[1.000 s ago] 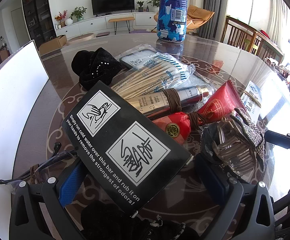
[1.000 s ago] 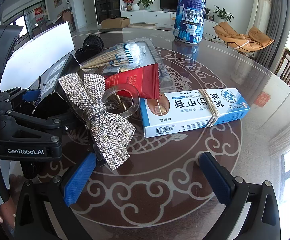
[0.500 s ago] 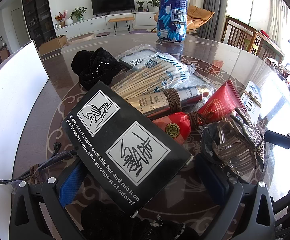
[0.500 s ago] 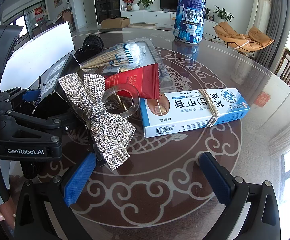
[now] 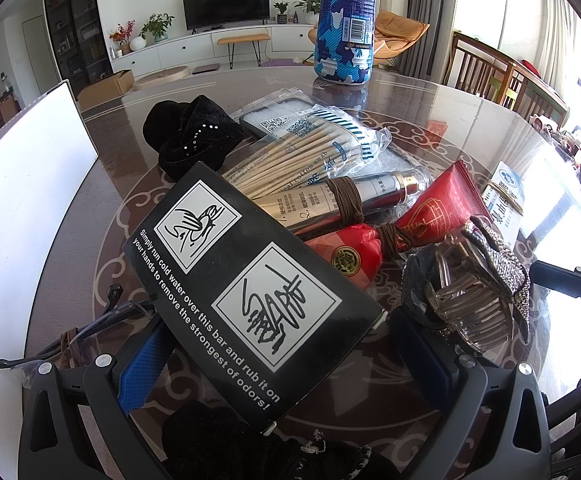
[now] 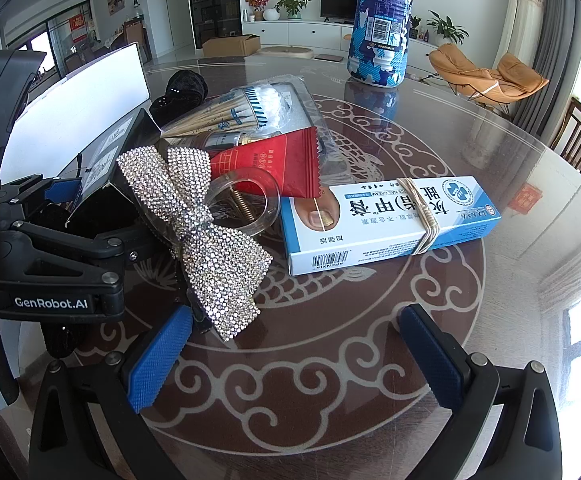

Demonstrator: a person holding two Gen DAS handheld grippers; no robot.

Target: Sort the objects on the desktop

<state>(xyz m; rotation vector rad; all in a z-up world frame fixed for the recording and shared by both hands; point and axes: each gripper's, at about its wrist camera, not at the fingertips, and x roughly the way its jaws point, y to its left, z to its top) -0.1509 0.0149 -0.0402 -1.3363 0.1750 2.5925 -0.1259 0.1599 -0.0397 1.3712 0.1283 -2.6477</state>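
Black card, printed with white odour-removal instructions, fills the left wrist view: the black box lies between the fingers of the left tool, which stands wide around it, the blue pads apparently not yet pressing. It rests tilted on the pile in the middle of the glass surface, overlapping the cotton swabs, a banded metallic tube and a red sachet. The right tool is also wide and holds nothing; its left pad sits just beside the rhinestone hair clip, with the blue nail cream box ahead.

To take the box well, I would close on its long edges squarely and lift straight up, so the swabs and tube beneath are not dragged along.

Whether either pad already touches the box is hard to judge. Its near corner is cut off by the tool body, and a dark fabric thing below it is hard to identify. No sorting destination is clearly shown.
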